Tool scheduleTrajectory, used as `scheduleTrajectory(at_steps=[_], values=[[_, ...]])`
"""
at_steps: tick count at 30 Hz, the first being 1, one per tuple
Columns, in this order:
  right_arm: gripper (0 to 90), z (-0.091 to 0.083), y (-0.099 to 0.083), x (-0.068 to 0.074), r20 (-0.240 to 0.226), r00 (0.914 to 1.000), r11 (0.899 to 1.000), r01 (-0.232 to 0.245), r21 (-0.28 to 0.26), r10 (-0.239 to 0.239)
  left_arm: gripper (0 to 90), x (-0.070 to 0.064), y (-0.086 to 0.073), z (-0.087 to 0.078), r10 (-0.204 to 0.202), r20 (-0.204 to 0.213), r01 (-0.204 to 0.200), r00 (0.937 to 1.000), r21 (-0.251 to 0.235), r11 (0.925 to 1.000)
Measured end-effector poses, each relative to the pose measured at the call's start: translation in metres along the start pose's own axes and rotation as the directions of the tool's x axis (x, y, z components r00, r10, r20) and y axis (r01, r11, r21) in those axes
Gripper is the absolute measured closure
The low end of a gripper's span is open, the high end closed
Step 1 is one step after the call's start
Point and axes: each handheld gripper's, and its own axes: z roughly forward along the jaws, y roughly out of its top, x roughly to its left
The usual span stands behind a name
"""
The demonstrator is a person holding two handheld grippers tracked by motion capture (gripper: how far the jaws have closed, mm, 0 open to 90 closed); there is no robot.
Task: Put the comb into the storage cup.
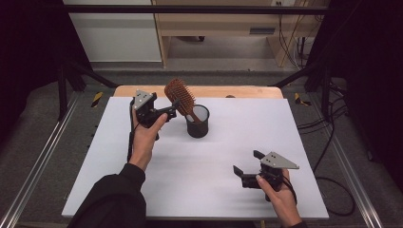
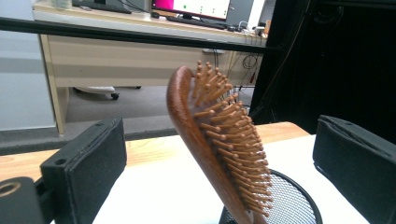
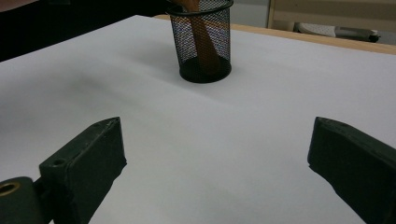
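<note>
Wooden paddle hairbrush standing handle-down in the black mesh pen cup, far centre of the white tabletop. Its long axis leans up and to the left out of the cup, head tipped toward the left gripper. That gripper sits just left of the brush head, jaws spread wide; in the left gripper view the head rises in the gap between the two pads, edge-on, bristles facing the right-hand pad, neither pad touching it as far as I can tell. The right gripper is well apart, near right, jaws wide open over bare tabletop, cup far ahead of it. Left hand is clearly nearer; any grasp looks to be a squeeze across the head's back and bristles.
</note>
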Motion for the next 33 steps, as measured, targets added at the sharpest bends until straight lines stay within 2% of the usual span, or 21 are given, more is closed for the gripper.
scheduleTrajectory(at_steps=[2, 10, 13, 18, 33], values=[[4.3, 0.0, 0.0, 0.0, 0.0, 1.0, 1.0, -0.003, -0.003, 0.003, 3.0, -0.002, 0.0, -0.001, -0.008, 0.011, 0.008, 0.9999, 0.003, 1.0], [4.2, 0.0, 0.0, 0.0, -0.004, 1.0, 1.0, -0.004, -0.007, 0.004, 2.6, -0.005, 0.003, -0.009, 0.022, 0.021, -0.022, 0.9995, 0.001, 0.9998], [4.2, 0.0, 0.0, 0.001, -0.003, 1.0, 1.0, -0.002, -0.005, 0.002, 2.6, -0.006, 0.002, -0.012, 0.033, 0.011, -0.033, 0.9994, 0.009, 0.9994], [4.2, 0.001, 0.0, 0.001, -0.001, 1.0, 1.0, 0.0, 0.001, 0.0, 2.6, -0.007, 0.002, -0.018, 0.043, 0.025, -0.044, 0.9987, 0.014, 0.9989], [4.3, 0.001, -0.001, 0.001, 0.004, 0.9999, 1.0, 0.009, 0.006, -0.01, 2.5, -0.002, 0.011, -0.045, 0.067, 0.042, -0.067, 0.9969, -0.002, 0.9978]])
